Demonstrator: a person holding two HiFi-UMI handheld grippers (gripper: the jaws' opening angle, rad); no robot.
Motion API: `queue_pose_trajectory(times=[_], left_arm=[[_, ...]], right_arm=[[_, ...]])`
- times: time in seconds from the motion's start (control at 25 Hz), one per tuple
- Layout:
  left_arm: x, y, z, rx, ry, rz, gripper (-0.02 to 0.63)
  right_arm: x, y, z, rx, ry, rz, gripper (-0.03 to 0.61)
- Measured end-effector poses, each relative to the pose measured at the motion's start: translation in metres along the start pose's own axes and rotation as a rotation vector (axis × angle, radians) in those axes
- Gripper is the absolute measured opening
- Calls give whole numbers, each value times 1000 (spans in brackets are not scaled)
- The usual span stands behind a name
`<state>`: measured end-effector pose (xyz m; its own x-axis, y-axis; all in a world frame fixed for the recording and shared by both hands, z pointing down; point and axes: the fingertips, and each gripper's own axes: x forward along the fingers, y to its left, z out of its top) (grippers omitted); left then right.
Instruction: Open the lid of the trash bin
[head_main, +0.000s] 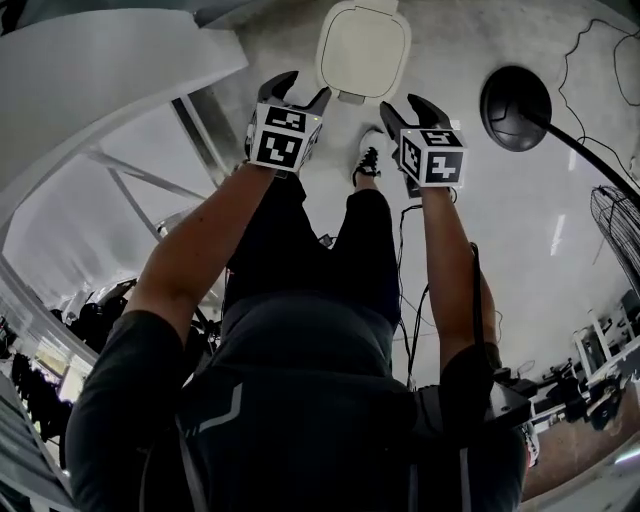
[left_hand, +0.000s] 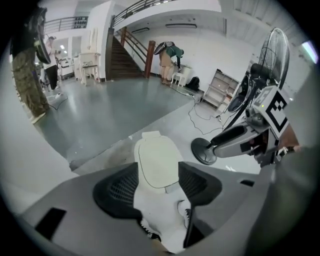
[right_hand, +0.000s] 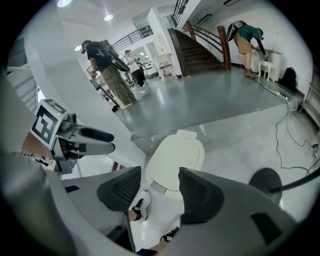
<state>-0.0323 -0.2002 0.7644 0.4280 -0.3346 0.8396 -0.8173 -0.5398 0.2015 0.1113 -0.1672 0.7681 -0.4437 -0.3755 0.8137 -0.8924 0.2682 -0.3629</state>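
Cream plastic shows from above: the trash bin (head_main: 363, 50) stands on the grey floor (head_main: 560, 230) with its lid down, a small tab jutting from the lid's near edge. Everything else is placed from this bin.

The left gripper (head_main: 303, 90) hangs above the bin's near-left corner, pointing steeply down, its jaws set wide apart and gripping nothing. In the left gripper view the bin's lid (left_hand: 157, 160) shows through the gap, well below the pads and clear of them.

The right gripper (head_main: 402, 108) hangs above the bin's near-right corner, also tilted steeply down. Its jaws likewise stand wide and hold nothing. In the right gripper view the lid (right_hand: 176, 160) appears between them without contact.

The person's white shoe (head_main: 370, 155) stands just on the near side of the bin, between the two grippers. A black round fan base (head_main: 513, 108) sits on the floor to the bin's right, apart from it, with a cable (head_main: 600, 60) trailing beyond.
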Motion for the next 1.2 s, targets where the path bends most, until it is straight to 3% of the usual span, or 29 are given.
queue_pose_trajectory(times=[0.24, 0.48, 0.8, 1.2], left_arm=[[57, 3, -54, -42, 89, 24, 264], [98, -2, -92, -66, 153, 2, 282], [145, 1, -135, -119, 228, 36, 284], [180, -2, -157, -159, 267, 43, 296]], right_arm=[[62, -7, -60, 42, 101, 26, 270], [98, -25, -102, 119, 149, -20, 293], [144, -45, -128, 181, 149, -58, 311], [170, -52, -148, 250, 121, -102, 327]])
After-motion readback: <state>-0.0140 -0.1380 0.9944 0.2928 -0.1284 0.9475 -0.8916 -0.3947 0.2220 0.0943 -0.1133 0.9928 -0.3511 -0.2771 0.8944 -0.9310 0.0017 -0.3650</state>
